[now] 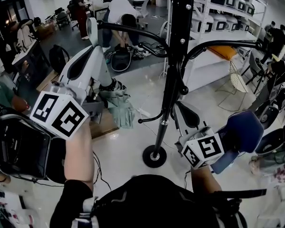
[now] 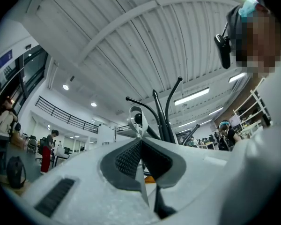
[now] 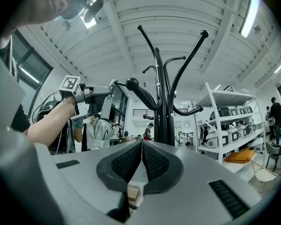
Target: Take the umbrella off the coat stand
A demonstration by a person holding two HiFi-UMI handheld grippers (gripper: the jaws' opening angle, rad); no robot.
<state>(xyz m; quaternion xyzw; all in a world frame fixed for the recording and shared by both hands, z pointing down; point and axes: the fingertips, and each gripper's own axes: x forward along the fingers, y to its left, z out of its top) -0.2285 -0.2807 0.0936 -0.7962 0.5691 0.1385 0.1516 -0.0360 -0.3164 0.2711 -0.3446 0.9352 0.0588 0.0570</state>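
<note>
The black coat stand (image 1: pixel 173 70) rises mid-frame in the head view, its round base (image 1: pixel 154 156) on the floor. My left gripper (image 1: pixel 92 49) is up at the stand's left hook arm (image 1: pixel 128 30), shut on the umbrella's pale strap (image 1: pixel 91 26). In the left gripper view the strap (image 2: pixel 138 120) loops round the hook's black knob beyond the shut gripper (image 2: pixel 140 142). The folded pale-green umbrella (image 1: pixel 119 107) hangs below that gripper, as the right gripper view shows the umbrella (image 3: pixel 99 134). My right gripper (image 1: pixel 179 107) is low beside the pole, right gripper (image 3: pixel 142 146) shut on nothing.
White shelving (image 1: pixel 218 13) with boxed devices stands right of the stand. A blue chair (image 1: pixel 242 132) is at my right, a black case (image 1: pixel 19 146) at my left. A cardboard box (image 1: pixel 102 122) lies on the floor. People work in the background (image 1: pixel 121 18).
</note>
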